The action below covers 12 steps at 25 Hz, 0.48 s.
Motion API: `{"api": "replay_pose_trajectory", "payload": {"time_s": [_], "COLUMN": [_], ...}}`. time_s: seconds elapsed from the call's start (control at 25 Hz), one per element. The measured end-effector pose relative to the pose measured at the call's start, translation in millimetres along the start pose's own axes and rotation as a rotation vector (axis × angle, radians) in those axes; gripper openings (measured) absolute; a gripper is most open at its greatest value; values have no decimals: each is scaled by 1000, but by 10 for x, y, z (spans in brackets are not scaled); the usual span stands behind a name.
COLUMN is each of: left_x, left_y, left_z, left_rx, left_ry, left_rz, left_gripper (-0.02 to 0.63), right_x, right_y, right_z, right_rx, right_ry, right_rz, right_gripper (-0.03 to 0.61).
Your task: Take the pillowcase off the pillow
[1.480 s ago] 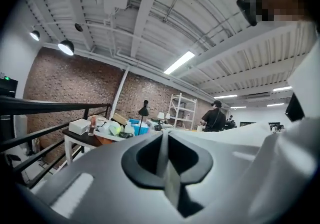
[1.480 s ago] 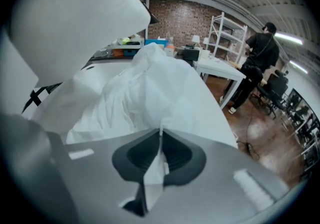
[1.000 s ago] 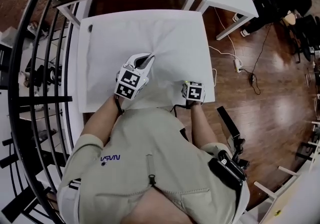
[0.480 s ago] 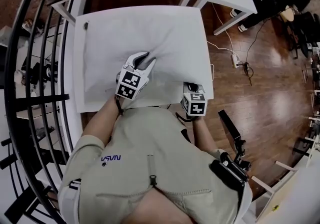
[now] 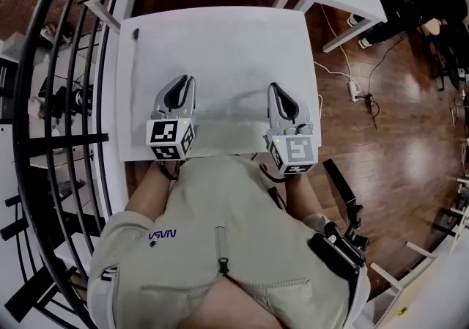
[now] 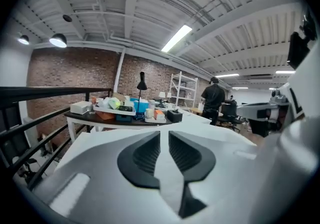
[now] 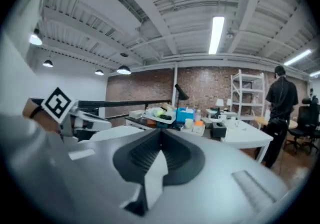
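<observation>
Pillowcase (image 5: 220, 49): near edge pinched in my shut right tongs (image 5: 275, 91) and just-closing left tongs (image 5: 185, 84), held up for peeling

The pillowcase (image 5: 220, 56) is matt cloth, softly creased; the floor (image 5: 396, 130) is glossy wood; the railing (image 5: 38, 100) at left looks like dark metal.

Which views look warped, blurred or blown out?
Head view: fisheye bows the railing; the white pillow is nearly featureless. Left gripper view: dark round vignette, ceiling light blown out. Right gripper view: same vignette, soft foreground, glaring strip light.
</observation>
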State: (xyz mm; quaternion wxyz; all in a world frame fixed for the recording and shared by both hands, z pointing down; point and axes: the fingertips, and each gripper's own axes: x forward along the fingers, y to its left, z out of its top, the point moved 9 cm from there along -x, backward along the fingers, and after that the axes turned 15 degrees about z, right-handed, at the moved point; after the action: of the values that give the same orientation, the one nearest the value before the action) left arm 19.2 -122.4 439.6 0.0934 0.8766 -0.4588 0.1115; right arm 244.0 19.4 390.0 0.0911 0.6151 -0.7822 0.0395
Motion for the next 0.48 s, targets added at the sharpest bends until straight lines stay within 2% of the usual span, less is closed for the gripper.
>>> {"api": "replay_pose_trajectory", "payload": {"time_s": [0.08, 0.16, 0.24, 0.32, 0.4, 0.48], "left_x": [-55, -104, -169, -226, -247, -241], "left_y": [95, 161, 214, 259, 307, 342], "left_z": [-3, -17, -49, -85, -126, -176], "left_rx": [-15, -11, -2, 4, -2, -5], "left_ry": [-4, -10, -11, -7, 6, 23], "left_rz": [45, 71, 90, 105, 115, 121], "left_gripper": [52, 50, 48, 44, 38, 29], "right_x": [150, 282, 383, 442, 456, 443], "right_y": [-138, -260, -321, -320, -273, -218], "right_z": [-90, -317, -671, -1052, -1340, -1462], "right_rx": [25, 59, 105, 128, 81, 27], "right_ry": [16, 105, 226, 294, 277, 252], "right_rz": [-70, -112, -119, -106, -113, -136], "right_gripper": [5, 5, 5, 5, 5, 3]}}
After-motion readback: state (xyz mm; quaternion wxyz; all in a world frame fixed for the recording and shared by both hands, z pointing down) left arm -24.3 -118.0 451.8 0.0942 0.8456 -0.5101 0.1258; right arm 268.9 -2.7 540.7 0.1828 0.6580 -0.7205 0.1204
